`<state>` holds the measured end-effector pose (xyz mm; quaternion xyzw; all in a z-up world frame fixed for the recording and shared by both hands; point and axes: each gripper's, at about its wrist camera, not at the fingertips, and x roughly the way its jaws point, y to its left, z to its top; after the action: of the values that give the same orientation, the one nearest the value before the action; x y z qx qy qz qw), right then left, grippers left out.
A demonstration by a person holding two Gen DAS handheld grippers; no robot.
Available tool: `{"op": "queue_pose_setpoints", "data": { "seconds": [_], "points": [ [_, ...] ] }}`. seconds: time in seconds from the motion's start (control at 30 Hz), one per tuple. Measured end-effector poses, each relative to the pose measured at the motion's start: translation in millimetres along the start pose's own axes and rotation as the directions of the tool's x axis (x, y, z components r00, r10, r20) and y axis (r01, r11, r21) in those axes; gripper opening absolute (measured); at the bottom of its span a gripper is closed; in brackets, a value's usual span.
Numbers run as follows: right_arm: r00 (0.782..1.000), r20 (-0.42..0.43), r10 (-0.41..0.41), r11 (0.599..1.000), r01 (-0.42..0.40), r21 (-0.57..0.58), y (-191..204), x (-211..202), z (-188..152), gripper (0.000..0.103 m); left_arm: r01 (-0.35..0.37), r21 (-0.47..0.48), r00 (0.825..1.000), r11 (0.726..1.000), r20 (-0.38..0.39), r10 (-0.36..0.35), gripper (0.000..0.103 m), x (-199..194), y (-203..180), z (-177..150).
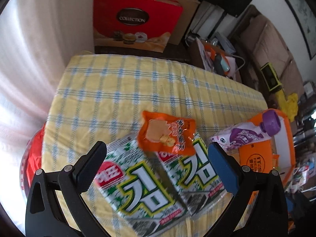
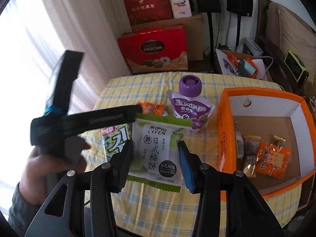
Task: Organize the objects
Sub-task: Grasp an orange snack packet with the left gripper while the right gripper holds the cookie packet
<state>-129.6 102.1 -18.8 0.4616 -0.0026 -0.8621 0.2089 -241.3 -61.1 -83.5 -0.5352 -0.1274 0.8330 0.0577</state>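
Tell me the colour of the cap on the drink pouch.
Purple; the cap shows best in the right wrist view.

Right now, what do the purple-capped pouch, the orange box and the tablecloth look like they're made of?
Purple-capped pouch: likely soft plastic film, slightly glossy, with creased printed sides and a hard ribbed plastic cap.
Orange box: probably printed cardboard; stiff matte walls, white inside, brown floor.
Tablecloth: looks like woven fabric, matte yellow-and-blue check with soft wrinkles.

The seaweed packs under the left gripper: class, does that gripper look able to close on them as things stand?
Probably yes. The left gripper is open with both green seaweed packs between its fingers, though the orange snack packet lies across their far edge and may get nudged.
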Motion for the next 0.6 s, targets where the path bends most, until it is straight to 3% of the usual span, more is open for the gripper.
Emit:
{"op": "queue_pose_setpoints", "data": {
  "seconds": [0.4, 0.6],
  "points": [
    [1.000, -0.013, 0.023, 1.000, -0.023, 0.013, -10.3, -6.9, -13.3, 0.046, 0.006, 0.017, 0.999, 1.000, -0.034, -0.005, 0.102, 35.6, -14.0, 10.0],
    [0.999, -0.012, 0.030, 0.999, -0.029, 0.016, -10.4, -9.4, -16.8, 0.047, -0.035, 0.044, 0.999, 0.998, -0.022, 0.036, 0.100, 42.9, -19.4, 10.5]
  ]
}}
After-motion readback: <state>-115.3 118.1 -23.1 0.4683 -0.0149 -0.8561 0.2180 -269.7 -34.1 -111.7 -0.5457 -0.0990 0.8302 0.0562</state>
